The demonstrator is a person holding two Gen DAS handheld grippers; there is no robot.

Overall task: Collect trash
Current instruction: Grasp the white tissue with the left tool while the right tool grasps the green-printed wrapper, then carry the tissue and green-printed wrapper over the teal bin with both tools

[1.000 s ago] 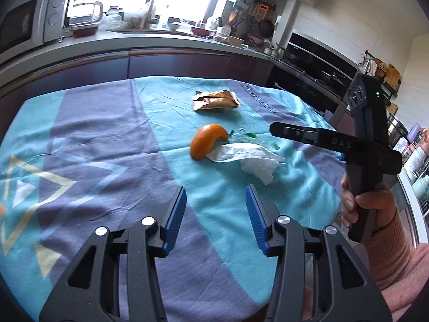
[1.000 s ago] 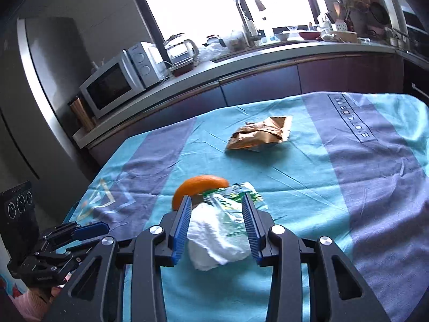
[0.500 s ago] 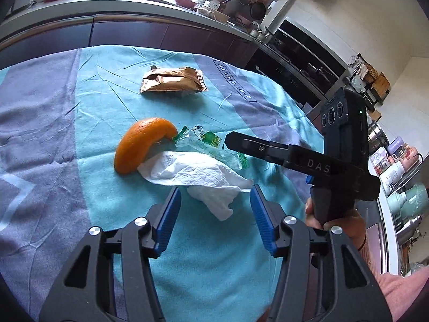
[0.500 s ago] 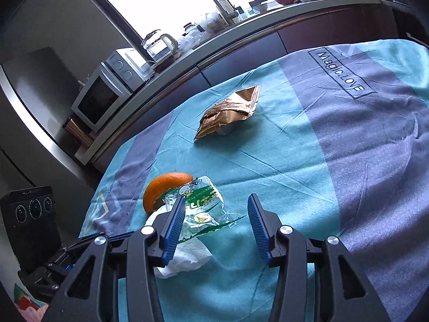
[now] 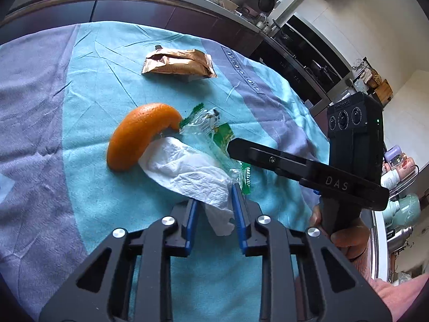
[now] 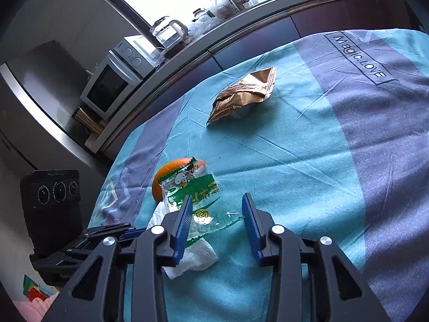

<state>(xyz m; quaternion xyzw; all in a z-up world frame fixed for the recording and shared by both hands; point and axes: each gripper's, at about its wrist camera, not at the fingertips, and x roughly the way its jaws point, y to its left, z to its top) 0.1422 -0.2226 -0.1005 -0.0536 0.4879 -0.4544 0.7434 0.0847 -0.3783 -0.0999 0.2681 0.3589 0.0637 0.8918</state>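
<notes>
Bare tablecloth (image 6: 335, 161) beyond brown wrapper (image 6: 241, 96); counter edge (image 6: 214, 45) behind

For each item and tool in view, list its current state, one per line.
White tissue: crumpled, one end between the left tool pads.
Left tool: jaws just closing on the tissue.
Clear green wrapper: empty, lying over the tissue, between the right tool pads.
Right tool: open, jaws just closing.
Orange peel: curled, on the cloth.
Brown wrapper: crumpled, lying apart.

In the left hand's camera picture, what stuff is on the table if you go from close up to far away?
White tissue → orange peel → brown wrapper. The clear green wrapper overlaps the tissue and peel, so I left it out.
</notes>
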